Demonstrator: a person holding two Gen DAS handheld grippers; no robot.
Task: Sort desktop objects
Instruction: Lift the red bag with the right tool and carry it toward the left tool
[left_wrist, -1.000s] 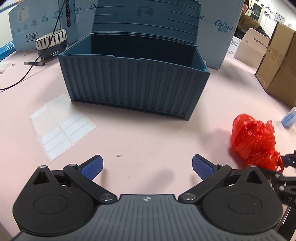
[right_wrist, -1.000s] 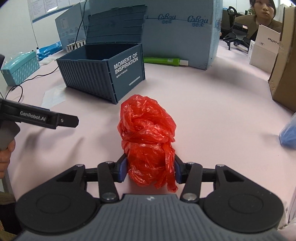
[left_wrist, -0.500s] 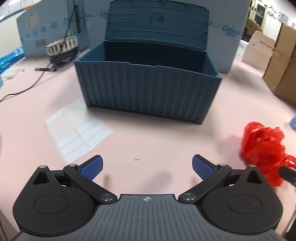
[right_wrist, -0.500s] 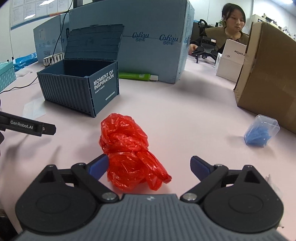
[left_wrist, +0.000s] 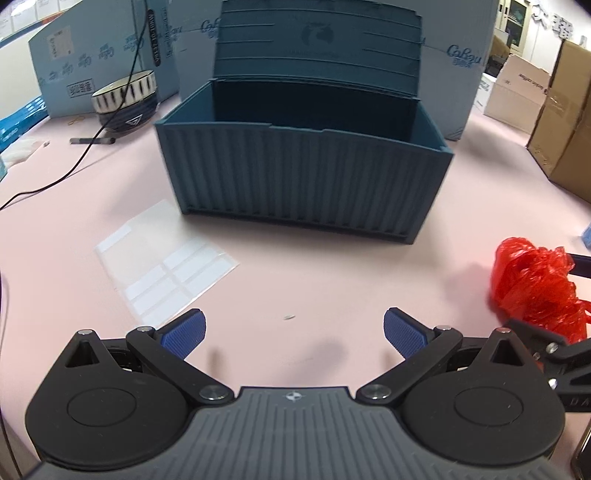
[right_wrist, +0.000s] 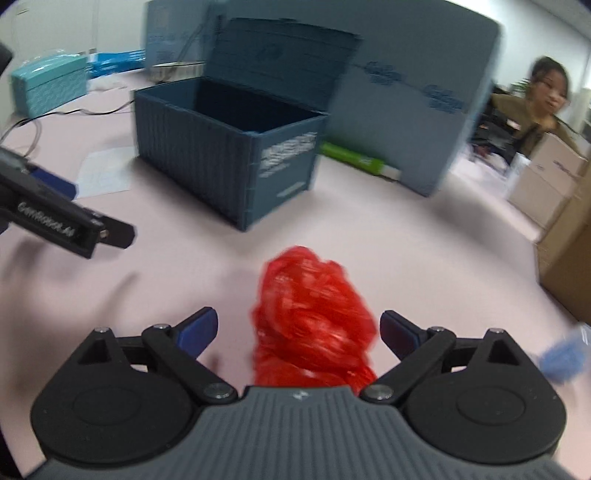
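A crumpled red plastic bag (right_wrist: 314, 314) lies on the pink table between the fingers of my right gripper (right_wrist: 297, 328). Its jaws stand wide open and both blue pads are clear of the bag. Behind it stands the dark blue container-style box (right_wrist: 221, 147) with its lid up; no contents show inside. My left gripper (left_wrist: 293, 328) hovers open over bare table in front of that box (left_wrist: 306, 177), nothing between its fingers. In the left wrist view the red bag (left_wrist: 532, 284) is at the right edge. The left gripper's body (right_wrist: 66, 229) shows at the left of the right wrist view.
A clear label sheet (left_wrist: 166, 266) lies left of the box. A striped bowl (left_wrist: 123, 99) and a black cable (left_wrist: 85, 155) are at far left. A green tube (right_wrist: 354, 158), large blue carton (right_wrist: 406, 92), cardboard boxes (left_wrist: 565, 129), small blue packet (right_wrist: 561, 362) and seated person (right_wrist: 546, 107) lie beyond.
My right gripper opened off the red bag, which now rests loose on the table, and the hand rolled and shifted sideways. The left gripper stayed nearly in place, open.
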